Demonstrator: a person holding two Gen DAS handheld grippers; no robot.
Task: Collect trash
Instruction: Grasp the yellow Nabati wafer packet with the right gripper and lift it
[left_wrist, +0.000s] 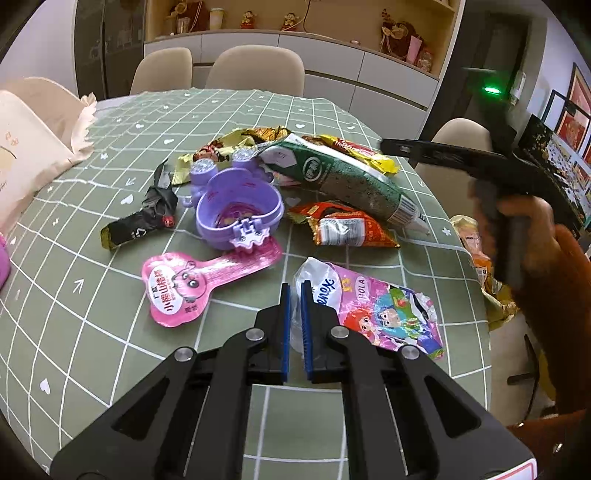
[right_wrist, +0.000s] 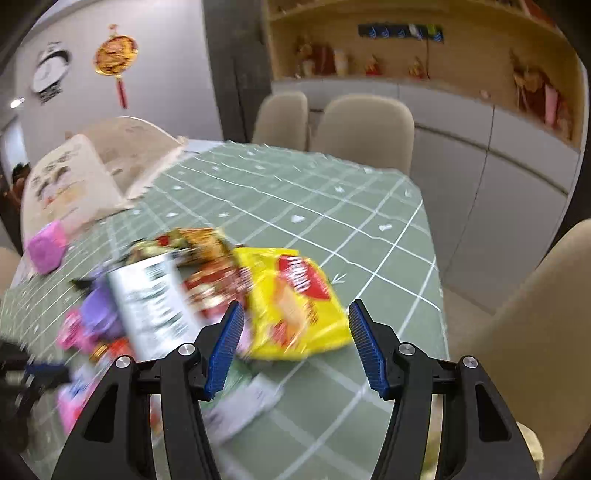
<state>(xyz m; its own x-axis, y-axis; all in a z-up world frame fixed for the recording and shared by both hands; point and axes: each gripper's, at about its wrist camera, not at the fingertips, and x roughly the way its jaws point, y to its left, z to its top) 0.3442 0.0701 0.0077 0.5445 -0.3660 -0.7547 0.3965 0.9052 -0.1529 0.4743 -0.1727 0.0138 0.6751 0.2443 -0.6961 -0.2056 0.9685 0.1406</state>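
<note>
Snack trash lies in a heap on the green checked tablecloth. My left gripper is shut on the clear crumpled end of a pink cartoon wrapper, which lies flat at the near side. Beyond it are a pink foil lid, a purple plastic case, a black wrapper, a red-orange wrapper and a long green-white bag. My right gripper stands open above a yellow snack bag, not touching it. The right wrist view is blurred.
A cream cloth bag lies at the table's left edge, with a pink box near it. Beige chairs stand along the far side and one on the right. A person's hand holds the right tool over the table's right edge.
</note>
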